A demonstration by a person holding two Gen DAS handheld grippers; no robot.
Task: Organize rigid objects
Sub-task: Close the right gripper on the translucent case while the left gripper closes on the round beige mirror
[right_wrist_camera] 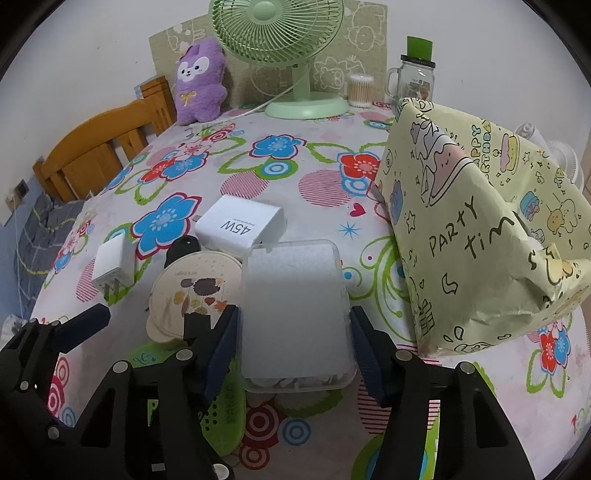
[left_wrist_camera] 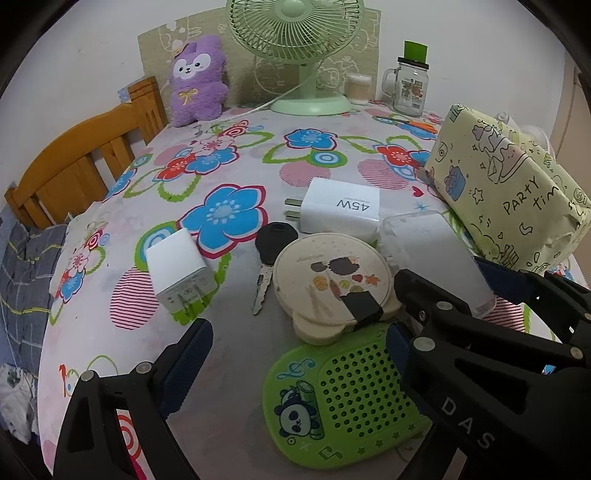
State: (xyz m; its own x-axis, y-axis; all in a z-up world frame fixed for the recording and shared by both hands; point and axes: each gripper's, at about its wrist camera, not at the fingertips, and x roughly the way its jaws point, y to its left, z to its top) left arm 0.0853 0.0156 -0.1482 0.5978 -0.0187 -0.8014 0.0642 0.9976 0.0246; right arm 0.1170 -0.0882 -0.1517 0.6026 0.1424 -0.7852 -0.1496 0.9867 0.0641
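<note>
Right gripper (right_wrist_camera: 293, 347), black frame with dark blue ribbed pads, straddling a frosted translucent plastic box (right_wrist_camera: 295, 314), rectangular with rounded corners, lying flat on the flower-printed cloth surface (right_wrist_camera: 229, 173); pads right at both long sides, firm contact impossible to confirm. Left gripper (left_wrist_camera: 295, 354) spread wide and empty, poised over a green perforated plastic panel with a panda print (left_wrist_camera: 343, 398). Just beyond, overlapping the panel's far edge, a cream round flat case with a printed lid and black tape (left_wrist_camera: 332, 284). Tucked partly under its left rim, a metal key with a black plastic head (left_wrist_camera: 271, 258). Behind, touching the frosted box's far end, a glossy white block charger marked 45W (left_wrist_camera: 341, 206); well left, a smaller white charger, prongs forward (left_wrist_camera: 181, 271). At the right, a crinkled pale-yellow paper-wrapped parcel (right_wrist_camera: 476, 236). Far back: pale green wire-grille fan (left_wrist_camera: 295, 33), fuzzy purple plush (left_wrist_camera: 197, 81), glass mug jar (left_wrist_camera: 408, 86).
</note>
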